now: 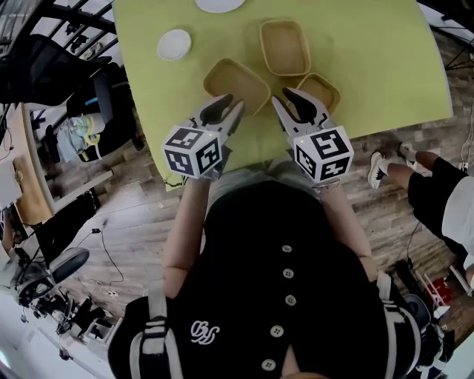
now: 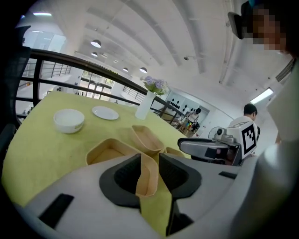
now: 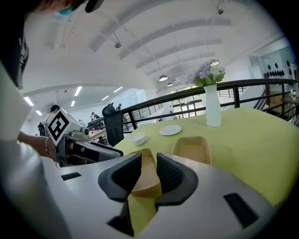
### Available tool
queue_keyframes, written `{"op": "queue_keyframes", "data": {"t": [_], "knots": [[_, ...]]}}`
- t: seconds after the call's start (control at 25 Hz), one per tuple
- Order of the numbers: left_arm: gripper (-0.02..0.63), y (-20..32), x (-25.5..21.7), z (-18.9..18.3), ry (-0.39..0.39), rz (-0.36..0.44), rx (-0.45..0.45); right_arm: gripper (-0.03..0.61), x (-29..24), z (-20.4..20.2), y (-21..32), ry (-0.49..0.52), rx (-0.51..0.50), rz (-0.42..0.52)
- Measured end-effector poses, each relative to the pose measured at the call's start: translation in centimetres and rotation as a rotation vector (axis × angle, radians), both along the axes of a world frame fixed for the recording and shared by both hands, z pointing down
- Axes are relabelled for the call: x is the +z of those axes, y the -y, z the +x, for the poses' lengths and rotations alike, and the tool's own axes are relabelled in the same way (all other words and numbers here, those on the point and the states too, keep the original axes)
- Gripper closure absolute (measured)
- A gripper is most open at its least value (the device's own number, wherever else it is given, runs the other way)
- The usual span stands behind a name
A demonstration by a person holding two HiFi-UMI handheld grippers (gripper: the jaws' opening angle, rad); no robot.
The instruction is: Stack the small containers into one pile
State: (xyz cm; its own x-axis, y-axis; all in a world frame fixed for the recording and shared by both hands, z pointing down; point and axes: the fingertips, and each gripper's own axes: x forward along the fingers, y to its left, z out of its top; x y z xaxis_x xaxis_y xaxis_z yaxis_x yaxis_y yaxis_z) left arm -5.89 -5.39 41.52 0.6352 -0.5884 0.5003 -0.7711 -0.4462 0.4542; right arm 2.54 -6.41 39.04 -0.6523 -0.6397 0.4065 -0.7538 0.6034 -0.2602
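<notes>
Three shallow tan containers are laid close together near the front edge of the yellow-green desk [image 1: 370, 52], and none has been nested yet. The left container [image 1: 235, 83], the far container [image 1: 285, 47] and the smaller right container [image 1: 326, 87] each rest flat, so the pile is judged not to have been started.

The left hand-held gripper [image 2: 150, 163] is set over the near corner of the left container. The upright corner wall is taken between its narrowly spread jaws, with a sliver of gap showing on one side, so no firm pinch is read. A thin wall is probably chosen because such a tray can only be lifted by its rim.

The right hand-held gripper [image 3: 145, 170] is held partly spread, and the right container appears to be framed between its jaws without being squeezed.

A white bowl [image 1: 174, 44] and a plate [image 1: 220, 4] are left well apart, further back.
</notes>
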Motion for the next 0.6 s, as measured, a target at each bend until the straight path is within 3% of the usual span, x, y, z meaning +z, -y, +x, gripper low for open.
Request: {"op": "queue_keyframes", "data": {"t": [0.4, 0.6], "knots": [[0.463, 0.0, 2.5, -5.6, -0.014, -0.087, -0.165, 0.485, 0.7, -2.4, 0.2, -0.023, -0.06, -0.021], [0.46, 0.3, 3.7, -6.6, -0.101, -0.148, -0.251, 0.486, 1.0, -3.0, 0.4, -0.032, -0.076, -0.032]]}}
